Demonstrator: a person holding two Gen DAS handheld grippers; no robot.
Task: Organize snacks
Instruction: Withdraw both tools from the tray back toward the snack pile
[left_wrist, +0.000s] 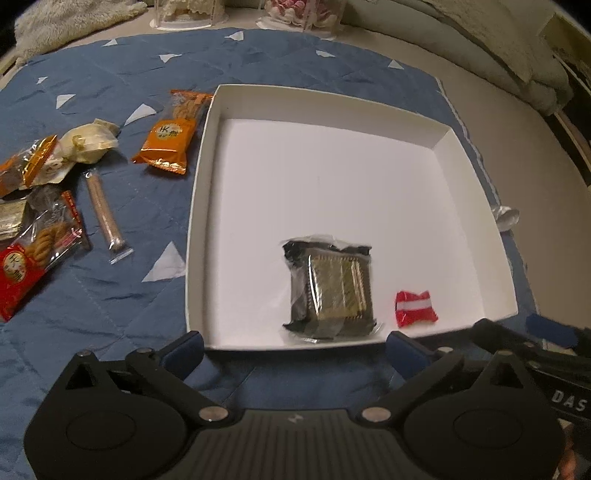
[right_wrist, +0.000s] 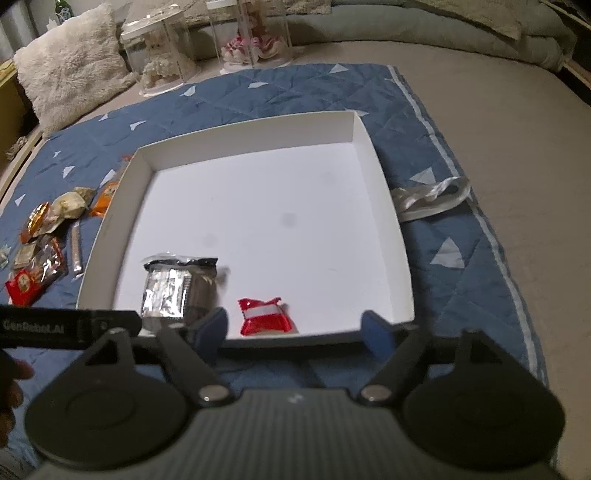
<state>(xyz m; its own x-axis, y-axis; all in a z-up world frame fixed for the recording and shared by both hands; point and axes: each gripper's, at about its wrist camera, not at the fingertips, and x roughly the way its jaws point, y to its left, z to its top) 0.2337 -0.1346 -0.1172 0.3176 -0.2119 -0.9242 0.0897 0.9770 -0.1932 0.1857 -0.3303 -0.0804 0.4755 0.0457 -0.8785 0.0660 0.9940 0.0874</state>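
A white shallow box (left_wrist: 207, 155) (right_wrist: 384, 184) lies on a blue quilted mat. Inside near its front edge lie a dark clear-wrapped cracker pack (left_wrist: 330, 291) (right_wrist: 173, 291) and a small red-and-white candy (left_wrist: 415, 308) (right_wrist: 263, 316). My left gripper (left_wrist: 295, 349) is open and empty, just short of the box's front edge. My right gripper (right_wrist: 295, 328) is open and empty at the front edge, near the candy. Left of the box lie an orange snack pack (left_wrist: 171, 136), a thin biscuit stick (left_wrist: 105, 216), a red twist-snack pack (left_wrist: 35, 254) and a cream wrapped bun (left_wrist: 90, 142).
Clear display cases (right_wrist: 162, 48) and a fluffy cushion (right_wrist: 70, 70) stand at the back. A crumpled silver-white wrapper (right_wrist: 430, 197) lies right of the box. Grey bedding (right_wrist: 461, 40) rises behind. The right gripper's fingers (left_wrist: 546, 332) show at the left wrist view's right edge.
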